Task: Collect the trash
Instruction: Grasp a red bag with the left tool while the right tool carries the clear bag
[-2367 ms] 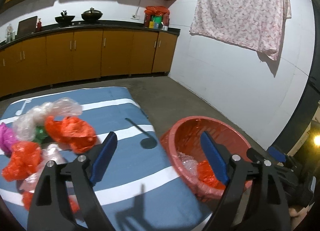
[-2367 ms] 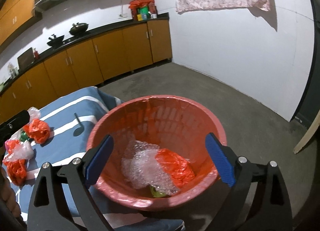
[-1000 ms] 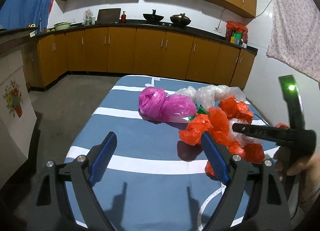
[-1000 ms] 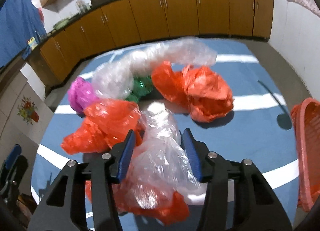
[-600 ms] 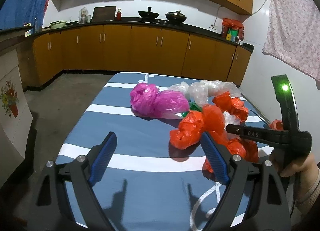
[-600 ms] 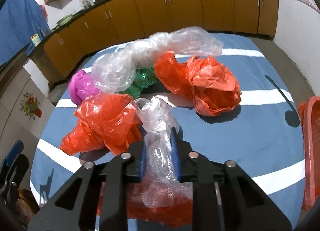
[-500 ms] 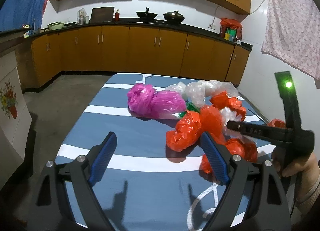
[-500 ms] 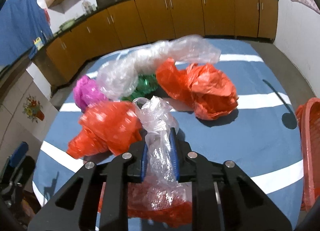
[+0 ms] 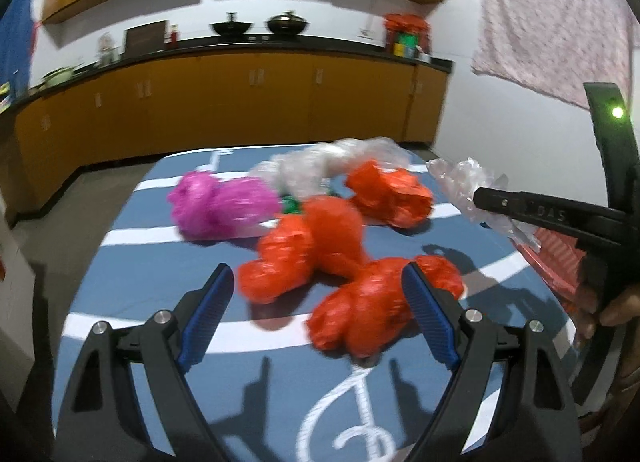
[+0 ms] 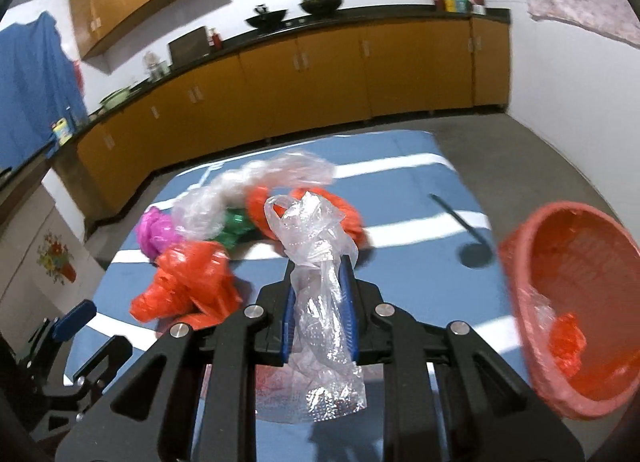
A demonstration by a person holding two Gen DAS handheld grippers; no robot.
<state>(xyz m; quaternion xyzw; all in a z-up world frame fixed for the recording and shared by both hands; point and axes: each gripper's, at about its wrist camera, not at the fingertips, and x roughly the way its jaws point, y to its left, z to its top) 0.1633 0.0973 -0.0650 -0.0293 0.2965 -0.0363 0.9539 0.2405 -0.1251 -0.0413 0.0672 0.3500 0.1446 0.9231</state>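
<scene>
My right gripper (image 10: 319, 294) is shut on a clear plastic bag (image 10: 316, 262), lifted off the blue striped table (image 10: 412, 262). The same clear bag (image 9: 468, 190) shows in the left wrist view, pinched in the right gripper (image 9: 480, 198) at the right. The red basket (image 10: 568, 302) stands off the table's right edge with bubble wrap and an orange bag inside. My left gripper (image 9: 316, 314) is open over the table, with a crumpled orange bag (image 9: 372, 310) by its right finger. More bags lie behind: orange (image 9: 304, 250), orange (image 9: 392, 194), pink (image 9: 220, 206), clear (image 9: 320, 166).
Brown kitchen cabinets (image 9: 240, 102) with a black counter run along the back wall. A floral cloth (image 9: 560, 22) hangs on the white wall at the right. A hand (image 9: 612, 310) holds the right gripper's handle. A white cord-like mark (image 9: 352, 414) lies on the near table.
The right gripper closed on the clear bag and raised it off the pile toward the right. The left gripper moved in closer to the orange bags, staying open.
</scene>
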